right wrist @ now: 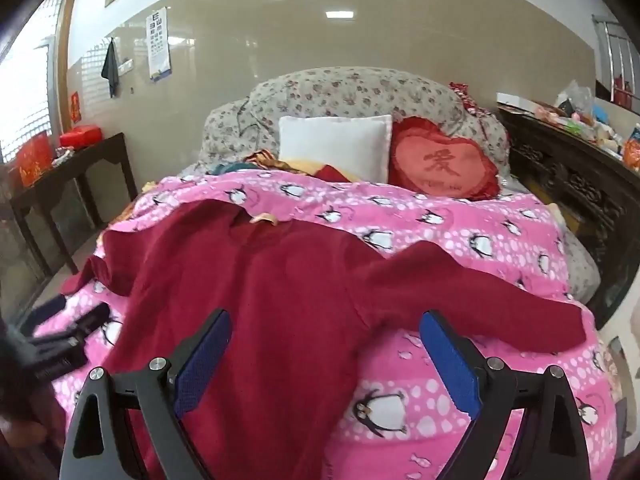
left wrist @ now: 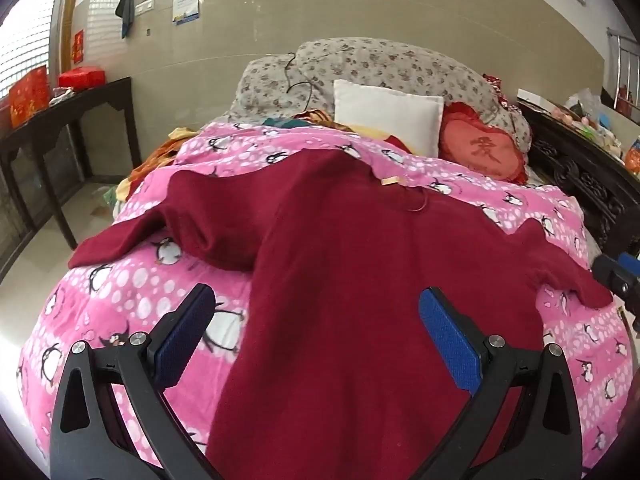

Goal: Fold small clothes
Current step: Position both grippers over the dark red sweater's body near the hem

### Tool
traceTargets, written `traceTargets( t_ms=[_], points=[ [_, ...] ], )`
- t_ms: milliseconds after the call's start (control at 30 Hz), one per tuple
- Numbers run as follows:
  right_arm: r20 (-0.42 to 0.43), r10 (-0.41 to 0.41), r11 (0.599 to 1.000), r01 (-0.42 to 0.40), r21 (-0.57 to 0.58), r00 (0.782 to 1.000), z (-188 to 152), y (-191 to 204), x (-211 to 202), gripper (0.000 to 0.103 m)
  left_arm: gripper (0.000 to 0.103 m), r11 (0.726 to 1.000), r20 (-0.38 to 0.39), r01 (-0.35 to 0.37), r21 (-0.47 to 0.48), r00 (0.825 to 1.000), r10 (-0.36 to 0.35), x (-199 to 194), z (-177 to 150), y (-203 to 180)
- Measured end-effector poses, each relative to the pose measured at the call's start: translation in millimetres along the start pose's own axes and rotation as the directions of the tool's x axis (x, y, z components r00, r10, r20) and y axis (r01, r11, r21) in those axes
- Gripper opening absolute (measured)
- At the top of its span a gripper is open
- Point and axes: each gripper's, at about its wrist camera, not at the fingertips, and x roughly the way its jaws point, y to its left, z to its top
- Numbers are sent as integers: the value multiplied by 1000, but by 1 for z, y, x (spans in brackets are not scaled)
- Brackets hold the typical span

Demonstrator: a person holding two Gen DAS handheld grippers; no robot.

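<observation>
Maroon sweater (left wrist: 360, 280) lies spread on the pink penguin blanket (left wrist: 120, 292) beneath both wide-open, empty grippers, left gripper (left wrist: 316, 336) and right gripper (right wrist: 324, 356), its hem cut off below the fingers.

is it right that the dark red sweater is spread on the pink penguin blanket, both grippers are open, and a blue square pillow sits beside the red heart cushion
Not quite: the square pillow is white, not blue, as the right wrist view shows. The rest holds: the dark red sweater is spread on the pink penguin blanket, the left gripper and right gripper are open, and the pillow sits beside the red heart cushion.
</observation>
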Motion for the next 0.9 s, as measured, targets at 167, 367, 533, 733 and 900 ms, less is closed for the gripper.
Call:
traceTargets(
  t_ms=[167, 367, 533, 733, 900],
  points=[
    [22, 38, 999, -38, -3, 999, 19, 12, 4, 94, 102, 1000, 8, 0, 7, 1000, 0, 5, 7, -6],
    [32, 28, 999, -27, -21, 999, 40, 24, 16, 94, 102, 1000, 12, -1, 24, 1000, 1, 21, 19, -9],
    [25, 11, 1000, -11, -26, 1000, 51, 32, 37, 94, 102, 1000, 12, 8, -1, 1000, -8, 36, 33, -10],
    [6, -12, 1000, 12, 4, 1000, 60, 38, 72, 94, 102, 1000, -9, -2, 4, 1000, 2, 62, 39, -9],
    [-7, -20, 998, 21, 58, 1000, 66, 39, 103, 94, 102, 1000, -15, -16, -24, 1000, 16, 82, 48, -2]
  ],
)
